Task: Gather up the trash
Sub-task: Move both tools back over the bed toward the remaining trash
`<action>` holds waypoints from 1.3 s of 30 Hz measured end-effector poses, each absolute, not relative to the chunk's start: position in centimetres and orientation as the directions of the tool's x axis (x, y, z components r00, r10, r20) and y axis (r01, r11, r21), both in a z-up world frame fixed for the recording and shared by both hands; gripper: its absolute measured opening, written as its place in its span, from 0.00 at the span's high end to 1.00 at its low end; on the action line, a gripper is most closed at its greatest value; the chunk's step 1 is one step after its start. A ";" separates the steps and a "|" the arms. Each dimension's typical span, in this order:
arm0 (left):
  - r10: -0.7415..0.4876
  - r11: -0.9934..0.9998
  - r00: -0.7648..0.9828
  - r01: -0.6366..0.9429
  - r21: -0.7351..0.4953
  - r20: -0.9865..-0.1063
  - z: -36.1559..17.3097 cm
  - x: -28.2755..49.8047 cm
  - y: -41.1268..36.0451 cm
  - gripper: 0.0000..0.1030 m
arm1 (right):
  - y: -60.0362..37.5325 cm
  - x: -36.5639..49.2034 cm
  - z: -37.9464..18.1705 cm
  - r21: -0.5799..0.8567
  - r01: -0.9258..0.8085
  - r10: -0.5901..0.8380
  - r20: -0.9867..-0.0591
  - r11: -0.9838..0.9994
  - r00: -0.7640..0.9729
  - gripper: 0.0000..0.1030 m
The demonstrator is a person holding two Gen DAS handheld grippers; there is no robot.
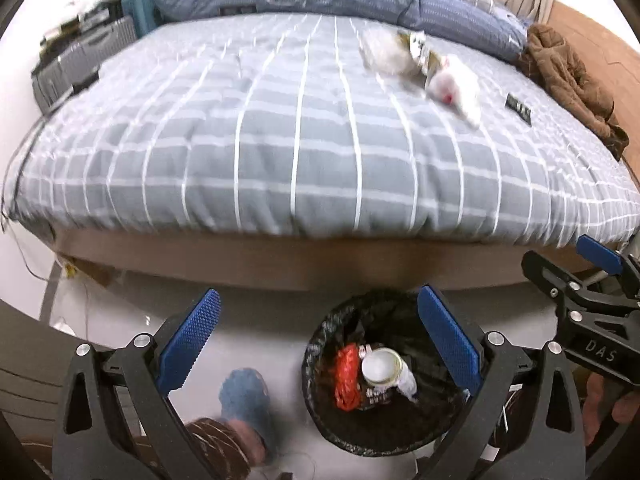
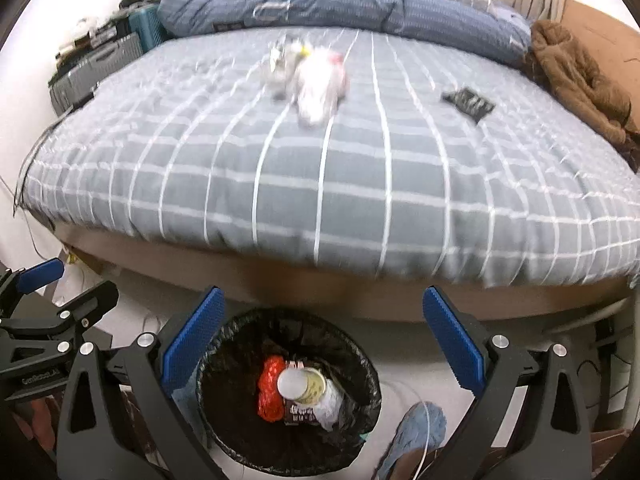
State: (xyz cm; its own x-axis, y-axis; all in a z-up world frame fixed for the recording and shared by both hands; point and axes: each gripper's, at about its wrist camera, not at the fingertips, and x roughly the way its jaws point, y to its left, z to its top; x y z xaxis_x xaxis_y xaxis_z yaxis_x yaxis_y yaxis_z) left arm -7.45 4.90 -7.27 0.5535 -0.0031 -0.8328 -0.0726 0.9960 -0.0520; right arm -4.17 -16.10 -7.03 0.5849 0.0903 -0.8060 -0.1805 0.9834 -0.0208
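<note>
Both tools stand over the waste bin (image 2: 288, 392) with nothing in them: the right tool (image 2: 320, 344) has its blue pads spread wide apart and empty, and the left tool (image 1: 320, 344) shows the same, pads apart with only the bin and floor between them. The bin, lined with a black bag, sits on the pale floor just below the foot of the bed (image 2: 360, 184); inside lie a red wrapper (image 2: 270, 390), a can (image 2: 302, 384) and some white paper. I judge a deposit step to be complete and the work to stand between drop-off and the next pickup. Trash remains on the bed — a cluster of white crumpled tissue and a foil wrapper (image 1: 420, 64) near the middle of the cover, towards the pillows, well apart from the bin. A small dark packet (image 2: 468, 104) lies further right; whether it is trash I cannot tell. The next move calls for reaching up and across the mattress, lowering one tool with pads open around the soft cluster, and closing gently — tissue crushes and may shed pieces. The surface is a grey checked quilt, soft and yielding. A blue duvet (image 2: 340, 0) is bunched at the head, a brown garment (image 2: 580, 76) lies at the right edge, and cluttered storage boxes (image 2: 96, 64) stand at the left.
</note>
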 end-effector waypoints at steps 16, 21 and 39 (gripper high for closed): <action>-0.027 0.997 0.619 -0.036 -0.063 -0.785 0.4 -3.8 2.4 0.06 | -19.7 -1.2 1.3 -0.042 -0.111 0.045 -0.737 0.993 0.675 0.07; -0.036 0.997 0.622 -0.029 -0.069 -0.782 1.5 -2.0 1.9 0.06 | -20.4 0.2 2.6 -0.040 -0.100 0.039 -0.729 0.994 0.683 0.07; -0.061 0.997 0.630 0.001 -0.077 -0.774 2.6 9.0 -1.0 0.06 | -25.8 9.5 2.9 -0.042 -0.025 -0.015 -0.738 0.999 0.675 0.08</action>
